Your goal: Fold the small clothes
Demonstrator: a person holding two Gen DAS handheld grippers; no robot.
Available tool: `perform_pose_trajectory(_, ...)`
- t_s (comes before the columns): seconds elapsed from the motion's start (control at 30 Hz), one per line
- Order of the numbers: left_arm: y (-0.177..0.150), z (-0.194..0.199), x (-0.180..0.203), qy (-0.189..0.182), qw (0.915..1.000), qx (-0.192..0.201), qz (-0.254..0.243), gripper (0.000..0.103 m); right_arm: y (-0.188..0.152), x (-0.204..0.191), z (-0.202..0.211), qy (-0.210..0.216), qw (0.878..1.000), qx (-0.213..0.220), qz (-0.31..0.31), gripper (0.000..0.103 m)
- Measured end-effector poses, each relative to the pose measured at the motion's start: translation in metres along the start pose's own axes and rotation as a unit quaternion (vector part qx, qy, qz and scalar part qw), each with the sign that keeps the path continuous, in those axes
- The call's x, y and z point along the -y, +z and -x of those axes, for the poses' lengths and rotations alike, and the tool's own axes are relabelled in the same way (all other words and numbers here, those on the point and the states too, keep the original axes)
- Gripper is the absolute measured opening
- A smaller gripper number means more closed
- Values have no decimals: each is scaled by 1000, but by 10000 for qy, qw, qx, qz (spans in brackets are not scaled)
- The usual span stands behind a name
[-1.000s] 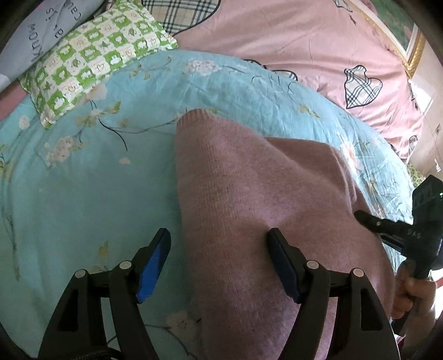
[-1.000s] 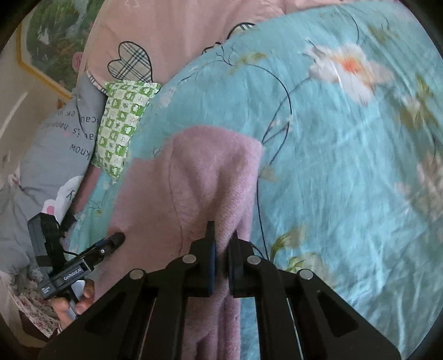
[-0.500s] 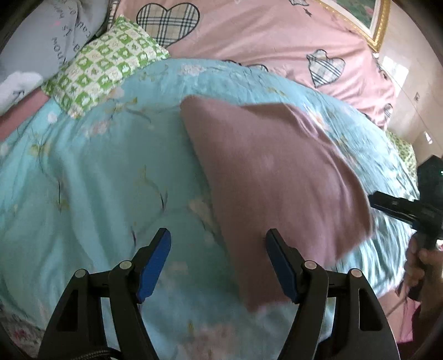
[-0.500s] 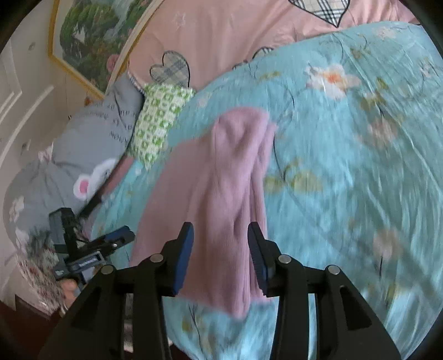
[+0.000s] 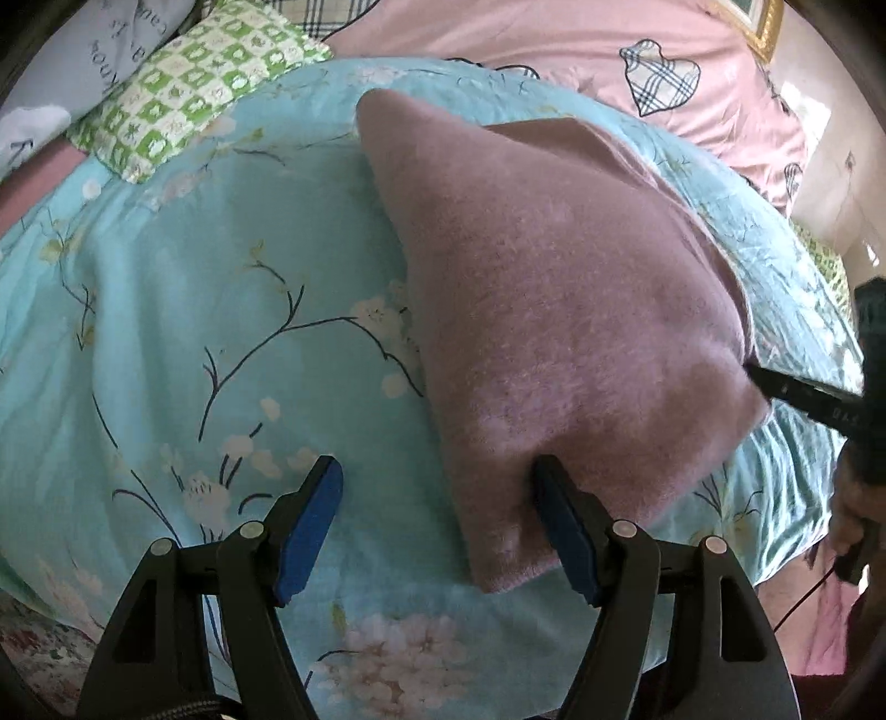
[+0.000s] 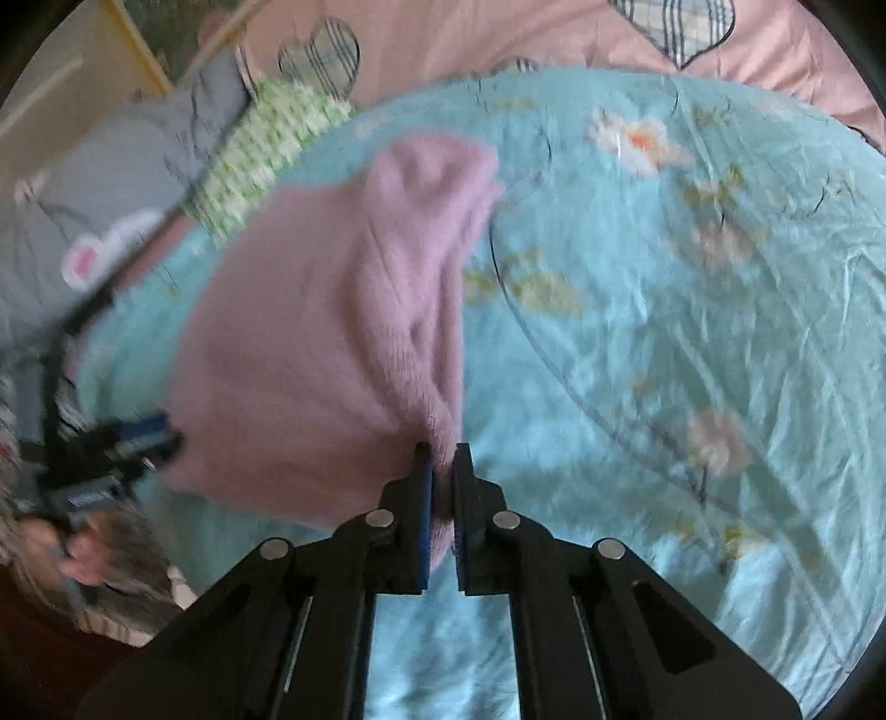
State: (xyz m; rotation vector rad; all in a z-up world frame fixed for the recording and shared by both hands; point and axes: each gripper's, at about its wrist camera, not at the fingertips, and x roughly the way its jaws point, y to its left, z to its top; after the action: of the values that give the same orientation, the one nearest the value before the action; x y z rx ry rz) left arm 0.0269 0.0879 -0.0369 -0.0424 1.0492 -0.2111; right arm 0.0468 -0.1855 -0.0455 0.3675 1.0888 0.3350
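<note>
on the far left of the left wrist view a grey pillow [image 5: 66, 72] with words on it lies at the head of the bed. next to it is a green and white checked pillow [image 5: 194, 83]. below them spreads the blue blanket [image 5: 221, 277] with white flowers and thin dark branches on it. the left tongs [image 5: 437, 487] are low over this blanket. their jaws are wide apart and hold nothing. the left blue pad is over bare blanket. the right blue pad is at the near edge of the pink sweater [image 5: 554, 304].

the pink sweater lies on the blue blanket, to the right of the middle. it looks folded, with one more layer peeking out along its right side. its near corner is by the front edge of the bed. behind it is a pink sheet [image 5: 526, 44] with checked hearts.

at the right edge of the sweater the right tongs [image 5: 764, 382] come in from the side. in the right wrist view the right tongs [image 6: 442, 459] are clamped on a bunched bit of the sweater's [image 6: 332, 310] edge. their jaws have just snapped together, and the pink cloth is pinched between them. that picture is blurry. a hand [image 5: 853, 509] holds the right tongs at the far right.
</note>
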Motion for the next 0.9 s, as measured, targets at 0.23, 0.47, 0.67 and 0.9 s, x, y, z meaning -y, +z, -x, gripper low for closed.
perform_pose_trajectory(0.23, 16, 40, -6, -203, 9984, 533, 0, 71, 13, 11, 42, 368, 9955, 566, -664, 18)
perform_pose_trajectory(0.47, 65, 33, 12, -919, 9917, 877, 201, 60, 57, -27, 41, 1123, 9857, 1119, -576, 18)
perform_pose_trajectory(0.67, 72, -10, 25, -765, 9958, 501, 25, 53, 71, -30, -30, 513, 9969, 395, -453, 9)
perform_pose_trajectory(0.9, 60, -5, 37, -395, 9962, 742, -210, 54, 66, -11, -34, 734, 9938, 483, -685, 3)
